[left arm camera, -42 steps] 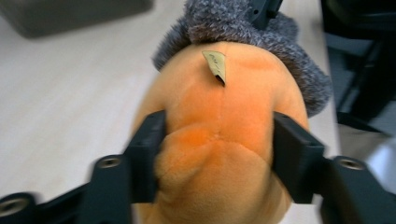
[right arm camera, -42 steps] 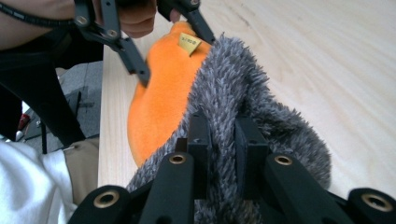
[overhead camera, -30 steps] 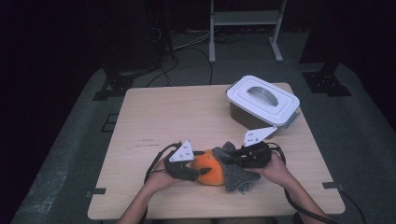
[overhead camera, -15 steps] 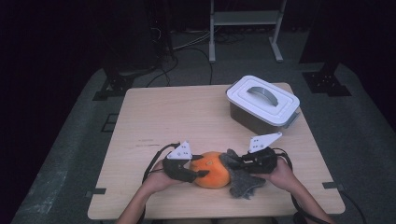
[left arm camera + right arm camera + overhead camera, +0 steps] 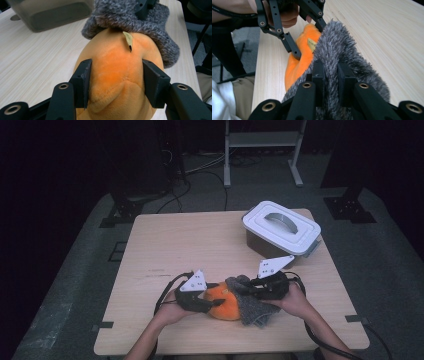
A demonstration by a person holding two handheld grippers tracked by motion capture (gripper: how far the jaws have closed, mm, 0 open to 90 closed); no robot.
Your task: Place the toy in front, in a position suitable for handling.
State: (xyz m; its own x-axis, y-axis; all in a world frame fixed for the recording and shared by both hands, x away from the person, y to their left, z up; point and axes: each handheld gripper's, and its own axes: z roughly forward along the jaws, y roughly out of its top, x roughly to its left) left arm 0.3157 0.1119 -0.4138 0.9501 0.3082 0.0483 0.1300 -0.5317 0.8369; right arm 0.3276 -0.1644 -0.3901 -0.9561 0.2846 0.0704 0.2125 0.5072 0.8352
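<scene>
An orange plush toy (image 5: pixel 223 307) lies near the table's front edge, with a small tan tag (image 5: pixel 128 38) on it. My left gripper (image 5: pixel 212 303) is shut on the plush (image 5: pixel 117 57), one jaw pressing each side. A grey fuzzy knit piece (image 5: pixel 254 309) covers the plush's far end (image 5: pixel 125 15). My right gripper (image 5: pixel 329 68) is shut on a fold of this knit (image 5: pixel 342 47), just right of the plush (image 5: pixel 298 66). The left gripper (image 5: pixel 309 39) faces it from the other side. The part of the plush under the knit is hidden.
A grey bin with a white handled lid (image 5: pixel 281 227) stands at the table's back right, beyond the grippers, and looms behind the plush (image 5: pixel 50 12). Bare light wood tabletop (image 5: pixel 190 245) spreads to the left and back. Cables trail from both grippers.
The right gripper has shifted slightly left with the grey knit, which now sits more over the plush's end. The left gripper keeps its hold in nearly the same spot.
</scene>
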